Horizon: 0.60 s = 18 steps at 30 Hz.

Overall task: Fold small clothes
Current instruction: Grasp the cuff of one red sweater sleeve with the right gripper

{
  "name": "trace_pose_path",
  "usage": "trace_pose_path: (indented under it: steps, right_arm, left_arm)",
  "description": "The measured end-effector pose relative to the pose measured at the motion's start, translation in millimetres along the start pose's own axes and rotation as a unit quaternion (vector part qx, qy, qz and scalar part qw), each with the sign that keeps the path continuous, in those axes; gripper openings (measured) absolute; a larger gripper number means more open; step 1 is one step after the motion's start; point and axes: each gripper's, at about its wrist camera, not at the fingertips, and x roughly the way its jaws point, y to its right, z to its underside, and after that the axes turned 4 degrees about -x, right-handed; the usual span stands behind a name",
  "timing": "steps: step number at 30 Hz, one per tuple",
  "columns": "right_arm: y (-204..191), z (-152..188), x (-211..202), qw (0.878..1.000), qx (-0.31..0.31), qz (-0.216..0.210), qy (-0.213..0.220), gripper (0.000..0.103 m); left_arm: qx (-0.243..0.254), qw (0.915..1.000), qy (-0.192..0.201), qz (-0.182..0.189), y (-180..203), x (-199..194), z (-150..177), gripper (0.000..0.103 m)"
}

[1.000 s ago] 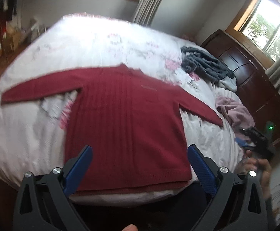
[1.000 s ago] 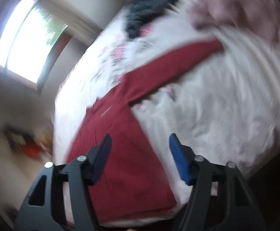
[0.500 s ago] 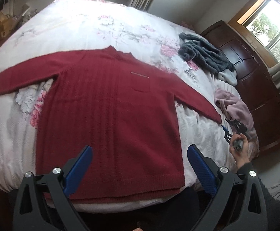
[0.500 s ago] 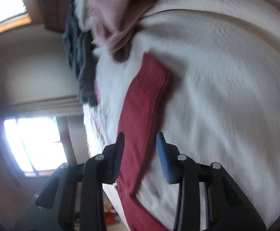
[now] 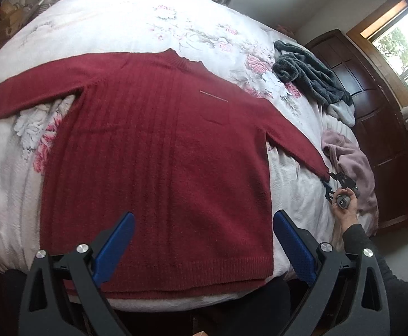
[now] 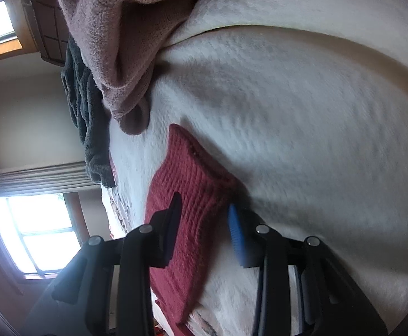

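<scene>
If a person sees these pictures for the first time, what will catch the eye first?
First, the dark red sweater, spread flat with both sleeves out across the floral white bedspread. Next, the right gripper, open, with the sweater's cuff between its fingers. Beyond the cuff lie a pink fleece garment and a dark grey one, both crumpled.

Red sweater (image 5: pixel 159 151) is showing matt ribbed knit, rib texture clearest at the cuff (image 6: pixel 187 184). White bedspread (image 6: pixel 302 128) is looking like nubbly matt cloth; pink garment (image 6: pixel 114 42) and dark grey garment (image 5: pixel 310 75) are reading as fuzzy fleece. Dark cabinet (image 5: pixel 372 106) is showing semi-gloss wood; gripper frame (image 5: pixel 72 288) is looking like matt black plastic with shiny metal screws.
</scene>
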Motion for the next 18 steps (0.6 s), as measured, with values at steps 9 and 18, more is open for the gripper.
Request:
trace_pose_path:
  steps: [9, 18]
  right_arm:
    - [-17, -4, -4, 0.999, -0.034, 0.014, 0.001, 0.017]
    - [-109, 32, -37, 0.989, -0.148, -0.013, 0.022, 0.013]
  left_arm:
    - [-0.030, 0.9995, 0.000, -0.003, -24, -2, -1, 0.099]
    - [-0.040, 0.9991, 0.016, 0.006, -39, -16, -4, 0.099]
